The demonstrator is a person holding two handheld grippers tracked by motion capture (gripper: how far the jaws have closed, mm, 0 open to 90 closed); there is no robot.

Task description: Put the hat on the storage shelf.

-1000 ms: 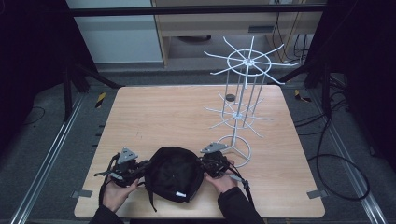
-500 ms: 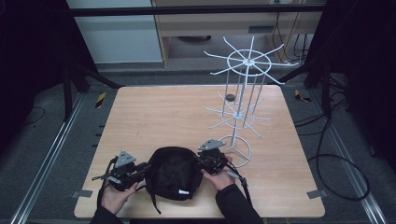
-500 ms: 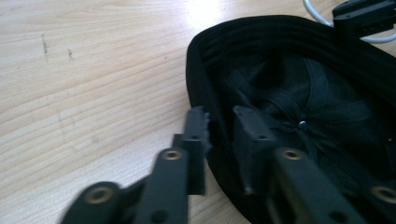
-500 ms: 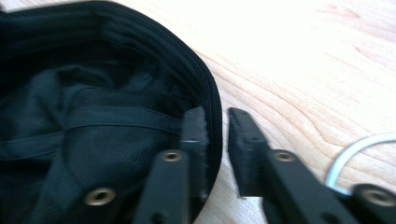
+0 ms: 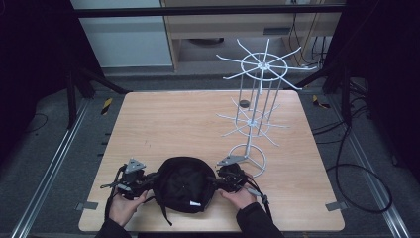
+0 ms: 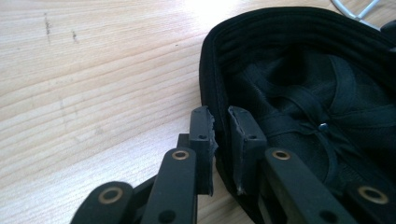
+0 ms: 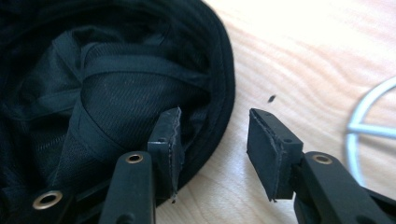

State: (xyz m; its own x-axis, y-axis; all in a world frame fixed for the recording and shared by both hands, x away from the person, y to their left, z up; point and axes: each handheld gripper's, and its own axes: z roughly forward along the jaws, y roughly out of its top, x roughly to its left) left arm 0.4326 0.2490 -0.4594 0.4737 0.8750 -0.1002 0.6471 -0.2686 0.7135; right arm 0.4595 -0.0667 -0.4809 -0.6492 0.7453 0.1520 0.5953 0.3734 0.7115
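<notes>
1. Near the table's [image 5: 163, 119] six o'clock edge lies the black cap [image 5: 185, 184], crown down and hollow up, between my two hands.
2. My left gripper [image 6: 220, 135] sits at the cap's nine o'clock side with its jaws nearly together, pinching the brim band between them; they have just been closing on it.
3. My right gripper [image 7: 212, 149] sits at the cap's three o'clock side. Its jaws stand spread and have just been opening; one jaw is inside the hollow, the other outside over bare wood, with the rim between them but not pressed.
4. I judge this to be a re-grip step: the left side holds, the right side has let go.
5. Next I likely need to close the right jaws squarely on the rim before lifting, so the cap rises level.
6. Inside the cap I see only its own lining, seam tapes and the centre button.
7. At one o'clock from the cap stands the white wire rack [image 5: 257, 119], its arms bare.
</notes>
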